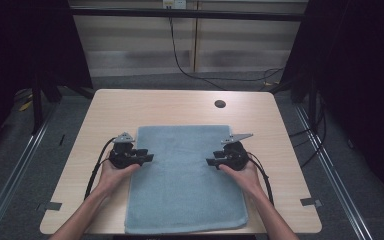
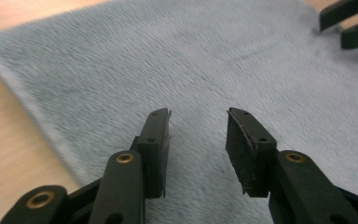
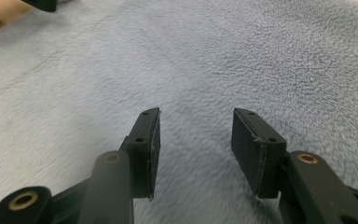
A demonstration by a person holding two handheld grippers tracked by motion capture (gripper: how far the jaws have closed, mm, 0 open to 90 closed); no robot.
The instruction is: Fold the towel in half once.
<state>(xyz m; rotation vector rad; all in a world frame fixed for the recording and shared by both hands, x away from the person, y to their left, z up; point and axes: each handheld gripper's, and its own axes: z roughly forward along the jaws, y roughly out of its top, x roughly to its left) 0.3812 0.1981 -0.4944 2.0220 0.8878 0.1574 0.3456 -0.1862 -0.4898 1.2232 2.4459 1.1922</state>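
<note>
Towel (image 1: 185, 180), blue-grey and of fleecy pile, lies spread flat on the light wooden table (image 1: 105, 112), its long sides running away from the person and its near edge reaching the table's near edge. Bare tabletop shows on both sides of the towel and beyond its far edge, where a round dark cable hole (image 1: 220, 104) sits in the wood. Left gripper (image 1: 146, 158) is held in the person's left hand (image 1: 111, 175) at the towel's left edge, jaws pointing inward over the cloth. In the left gripper view the left gripper (image 2: 198, 140) has its jaws set moderately apart with nothing between them, the towel (image 2: 168, 60) showing through the gap below the pads. Right gripper (image 1: 211, 161) is held in the right hand (image 1: 247, 176) over the towel's right part, jaws pointing inward toward the left gripper. In the right gripper view the right gripper (image 3: 196, 140) likewise stands moderately open and grips nothing, with the towel (image 3: 214, 56) beneath it. Whether either gripper's pads touch the pile cannot be determined. The two grippers are well apart, at roughly the same level across the towel's middle. A black cable trails from each gripper back along the forearm.
</note>
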